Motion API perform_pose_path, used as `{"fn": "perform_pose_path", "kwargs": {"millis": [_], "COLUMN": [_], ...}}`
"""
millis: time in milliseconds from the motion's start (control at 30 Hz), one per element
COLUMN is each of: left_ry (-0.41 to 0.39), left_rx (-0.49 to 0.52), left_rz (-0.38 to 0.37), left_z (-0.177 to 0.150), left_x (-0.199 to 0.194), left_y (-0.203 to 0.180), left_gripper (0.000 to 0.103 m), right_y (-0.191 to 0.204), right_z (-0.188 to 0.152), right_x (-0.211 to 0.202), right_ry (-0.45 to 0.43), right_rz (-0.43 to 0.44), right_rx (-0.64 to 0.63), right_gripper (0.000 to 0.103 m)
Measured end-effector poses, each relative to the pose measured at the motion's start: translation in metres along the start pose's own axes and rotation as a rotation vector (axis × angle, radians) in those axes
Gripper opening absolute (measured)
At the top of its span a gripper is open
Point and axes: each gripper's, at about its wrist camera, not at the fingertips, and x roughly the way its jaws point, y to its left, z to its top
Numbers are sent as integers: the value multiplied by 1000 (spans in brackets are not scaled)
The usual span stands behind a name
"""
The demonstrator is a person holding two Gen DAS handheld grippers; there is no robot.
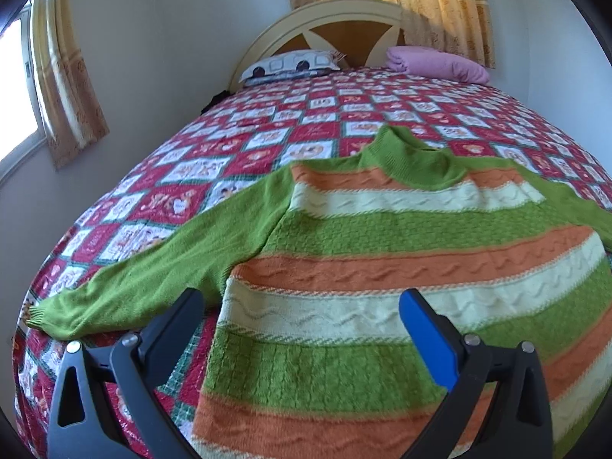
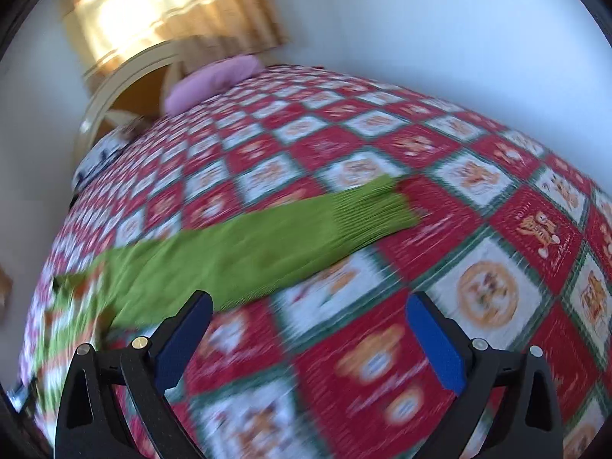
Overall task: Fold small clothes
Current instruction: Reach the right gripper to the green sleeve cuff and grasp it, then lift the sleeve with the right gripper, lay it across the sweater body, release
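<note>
A small knitted sweater, striped green, orange and cream, lies flat on the bed with its green collar pointing toward the headboard. Its left sleeve stretches out to the bed's left edge. My left gripper hovers open over the sweater's lower left part, nothing between its fingers. In the blurred right wrist view, the sweater's other green sleeve lies spread across the quilt, cuff to the right. My right gripper is open just in front of that sleeve, above bare quilt.
The bed wears a red, white and green checked quilt. At its head lie a patterned pillow, a folded pink cloth and a cream headboard. Walls and curtained windows surround the bed.
</note>
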Motion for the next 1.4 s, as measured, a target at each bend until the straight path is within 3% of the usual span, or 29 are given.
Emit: {"fn": "perform_pose_path", "kwargs": {"millis": [333, 500, 533, 600, 633, 967, 1400], "left_ry": [34, 43, 51, 54, 48, 27, 15], "left_rx": [-31, -49, -52, -46, -44, -76, -128], "left_rz": [22, 32, 27, 22, 19, -23, -69], "left_z": [4, 5, 4, 3, 2, -2, -14], "left_x": [18, 27, 29, 29, 28, 12, 1], "left_y": [12, 19, 19, 17, 16, 29, 44], "left_gripper": [103, 103, 103, 103, 103, 103, 103], "right_y": [-55, -48, -45, -39, -35, -5, 123], "right_z": [60, 68, 68, 66, 65, 80, 122], "right_x": [59, 78, 81, 86, 87, 50, -42], "right_ry": [40, 80, 89, 109, 116, 36, -136], "right_rz": [-120, -94, -85, -85, -72, -82, -11], "right_rx": [58, 14, 2, -26, -42, -116, -342], "right_gripper": [66, 56, 41, 21, 16, 11, 10]}}
